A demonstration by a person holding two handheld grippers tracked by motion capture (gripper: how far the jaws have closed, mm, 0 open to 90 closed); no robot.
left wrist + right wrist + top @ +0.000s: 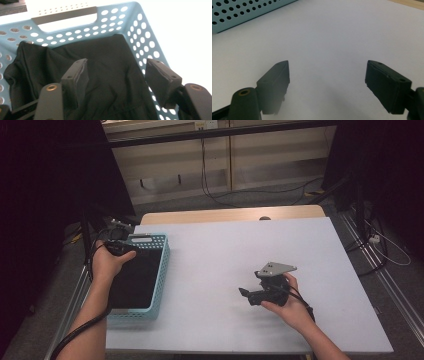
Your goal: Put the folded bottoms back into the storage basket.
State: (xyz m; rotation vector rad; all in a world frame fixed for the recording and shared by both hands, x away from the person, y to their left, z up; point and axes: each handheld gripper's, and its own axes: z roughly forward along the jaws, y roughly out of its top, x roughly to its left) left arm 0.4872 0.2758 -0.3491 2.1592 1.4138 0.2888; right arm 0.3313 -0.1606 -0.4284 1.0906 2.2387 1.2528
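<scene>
we have the black cloth lying crumpled in the bottom of the pale blue perforated basket, which sits at the left edge of the white table, and our left gripper hangs just above it with its jaws spread apart and nothing between the pads, the cloth beneath them rather than pinched. our right gripper is well apart from the basket, low over bare tabletop on the right half of the table, jaws standing wide and empty too; from its own view we see a strip of the basket's wall at the top left. we judge the cloth is set down and the left tongs have let it go, but a few things could still go wrong from here. a fold of the fabric rides up against the basket's left wall, so if the left pads brush it on the way out the cloth could snag and be dragged up over the rim. the basket sits close to the table's left edge, and a knock from the left forearm or the trailing cable could push it off. the right tongs, low over the table, could scrape the surface if tipped further down
</scene>
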